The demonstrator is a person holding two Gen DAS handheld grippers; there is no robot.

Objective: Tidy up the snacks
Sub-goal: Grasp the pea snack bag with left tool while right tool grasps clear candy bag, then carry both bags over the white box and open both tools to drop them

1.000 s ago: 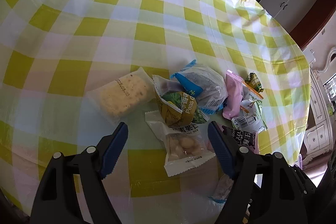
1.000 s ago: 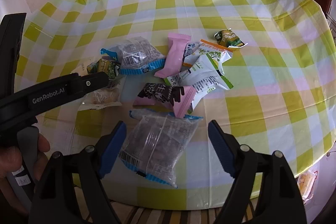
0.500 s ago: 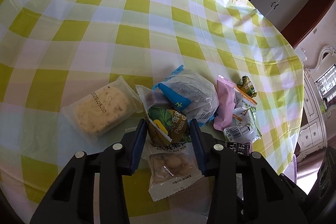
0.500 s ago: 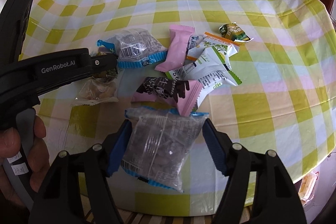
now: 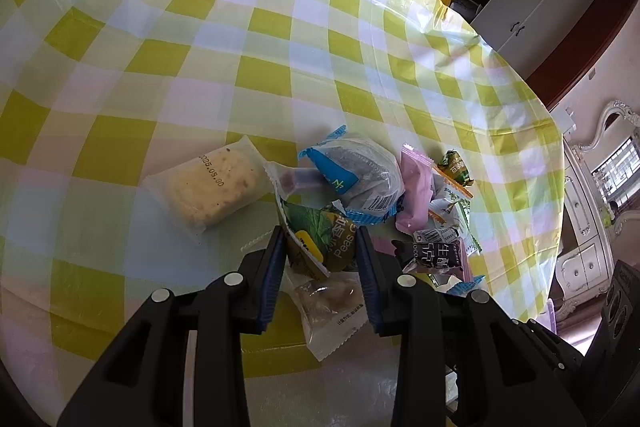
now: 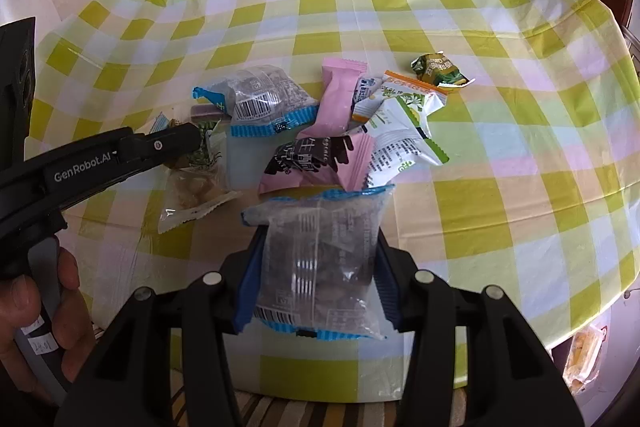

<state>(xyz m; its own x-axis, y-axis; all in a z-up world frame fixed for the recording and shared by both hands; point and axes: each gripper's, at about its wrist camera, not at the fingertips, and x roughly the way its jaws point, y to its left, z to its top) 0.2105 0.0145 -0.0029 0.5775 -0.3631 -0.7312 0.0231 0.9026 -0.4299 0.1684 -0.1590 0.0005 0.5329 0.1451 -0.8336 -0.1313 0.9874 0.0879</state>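
- Snacks lie in a loose heap on the checked tablecloth (image 6: 500,155) near the table's front edge, with a pale cake in clear wrap (image 5: 212,187) lying apart from it on the cloth; a pull on any one packet could drag its neighbours along, since several overlap.
- The clear bag of dark pieces (image 6: 324,259) sits between the blue pads of the right gripper (image 6: 316,271), whose jaws have just been closing; they look pressed onto its sides. The film is slick and puffed, so a squeeze on air rather than contents could let it slide out once lifted.
- That bag lies right at the table's near edge, so a slip there would likely send it to the floor.
- The green pea packet (image 5: 324,243) is caught between the pads of the left gripper (image 5: 320,271), whose jaws have also just been closing. Its far end lies under the blue-trimmed bag (image 5: 360,183), which may roll off as it comes away.
- The clear packet of pale biscuits (image 5: 332,311) lies under the pea packet; the pads could pinch its edge too and lift both.
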